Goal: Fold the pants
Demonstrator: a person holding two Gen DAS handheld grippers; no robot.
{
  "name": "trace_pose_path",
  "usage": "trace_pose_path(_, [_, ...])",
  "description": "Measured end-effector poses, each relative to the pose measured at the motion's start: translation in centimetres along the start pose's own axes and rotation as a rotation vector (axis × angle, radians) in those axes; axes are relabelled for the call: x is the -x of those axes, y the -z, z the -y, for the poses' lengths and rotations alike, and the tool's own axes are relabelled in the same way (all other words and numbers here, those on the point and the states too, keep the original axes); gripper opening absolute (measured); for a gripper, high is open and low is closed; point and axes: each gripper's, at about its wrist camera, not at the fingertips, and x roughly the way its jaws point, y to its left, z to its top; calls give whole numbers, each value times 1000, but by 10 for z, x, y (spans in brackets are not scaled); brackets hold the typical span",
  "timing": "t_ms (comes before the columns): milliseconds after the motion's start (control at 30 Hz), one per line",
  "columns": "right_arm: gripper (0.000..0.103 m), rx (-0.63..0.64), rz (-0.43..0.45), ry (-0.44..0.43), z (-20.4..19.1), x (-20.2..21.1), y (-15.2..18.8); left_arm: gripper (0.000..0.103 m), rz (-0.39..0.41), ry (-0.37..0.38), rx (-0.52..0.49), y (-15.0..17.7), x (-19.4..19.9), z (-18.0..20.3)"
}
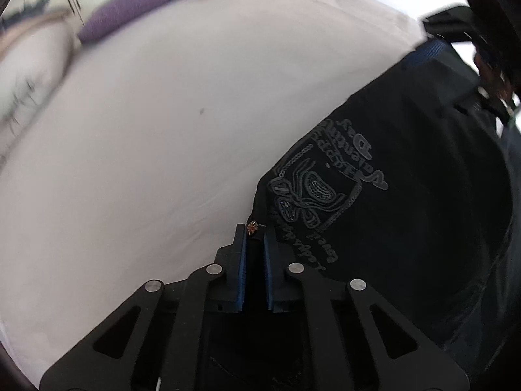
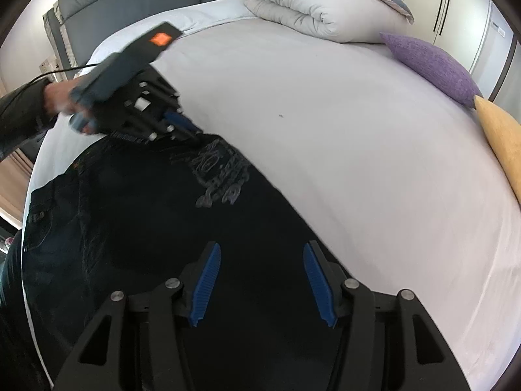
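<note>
The black pants [image 2: 156, 215] were spread on the bed [image 2: 342, 150], grey embroidery uppermost. Their rivet corner was pinched between the closed pads of the left gripper [image 1: 255, 233]. The right gripper [image 2: 262, 257] was held over the dark cloth, jaws half apart, nothing gripped. A purple pillow [image 2: 429, 65] and a yellow one [image 2: 501, 143] lay at the bed's edge.

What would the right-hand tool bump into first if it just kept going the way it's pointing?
Most likely the black pants. The right tool is open and angled down over that dark fabric, which fills the space between its fingers. How much gap remains is hard to judge.
</note>
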Motion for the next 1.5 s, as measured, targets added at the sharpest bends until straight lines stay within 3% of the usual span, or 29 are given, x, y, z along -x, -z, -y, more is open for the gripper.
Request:
trace_pose_path(233, [48,29,-30,19,13,-19,-31,7,134,-61,-14,37,45,11])
trace_pose_path(433, [47,-13,-93,13,35,-38,-49,7,179,-69,-27,50,66,8])
trace_pose_path(500, [35,-10,-88,-3,31,-38,-55,7,190,-69,-22,48,68,11])
trace_pose_path(567, [16,2,-68,-14,30,-27,-58,7,205,-67,-5,38,63,23])
trace_pose_path(667, [9,13,-38,-9,27,-10,-58,7,230,-55,27,44,76,23])
trace_pose_path(900, [6,19,50,64,3,24,-58,7,252,-58,62,65,104,33])
trace_pose_path(1100, [5,220,42,175,-72,30,-39,7,252,-57,73,100,132,57])
trace_pose_path(1167, [5,409,15,310,-110,26,-17,7,259,-28,52,119,143,73])
trace_pose_path(1333, [5,833,-50,569,-185,20,49,7,219,-53,-72,162,154,131])
trace_pose_path(1500, [5,952,-58,652,-224,26,85,7,179,-70,-193,197,158,184])
